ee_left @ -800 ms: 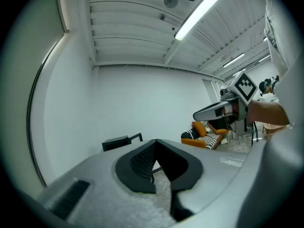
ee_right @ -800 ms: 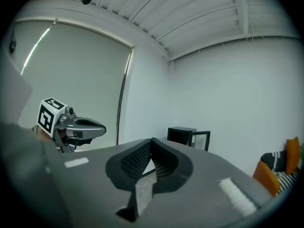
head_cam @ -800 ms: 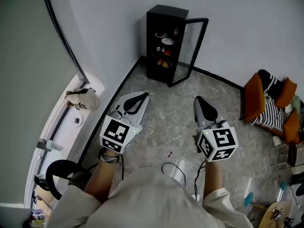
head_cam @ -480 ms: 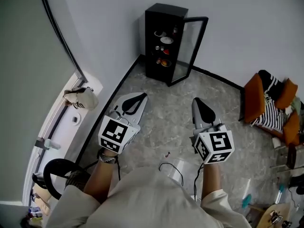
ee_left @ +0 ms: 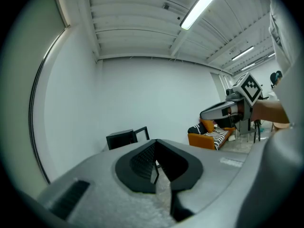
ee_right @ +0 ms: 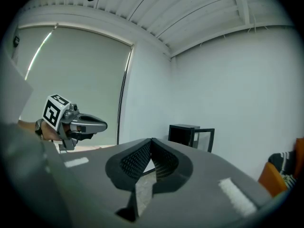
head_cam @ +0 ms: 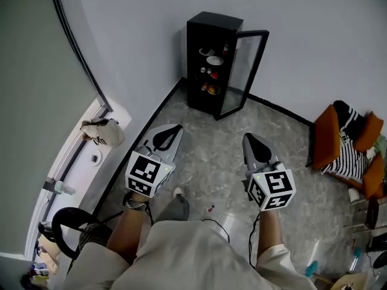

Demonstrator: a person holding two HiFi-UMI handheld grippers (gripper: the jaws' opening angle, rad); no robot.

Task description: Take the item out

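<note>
Since the earlier frame your view has shifted. The tall black cabinet (head_cam: 195, 65) sits a little lower and further right. A light shoe (head_cam: 177, 193) with a grey trouser leg (head_cam: 176, 209) has come into the lower centre, between your arms. Your left gripper (head_cam: 175, 129) and right gripper (head_cam: 248, 138) hang over the grey stone floor (head_cam: 211, 156), each with its jaws closed together on nothing. The cabinet's contents are too small to name: pale dishes (head_cam: 213, 60) on the upper shelves, orange and red bits (head_cam: 211, 90) lower down. Its glass door (head_cam: 247, 71) stands open. Those things lie in the upper centre, well apart from both grippers.
</note>
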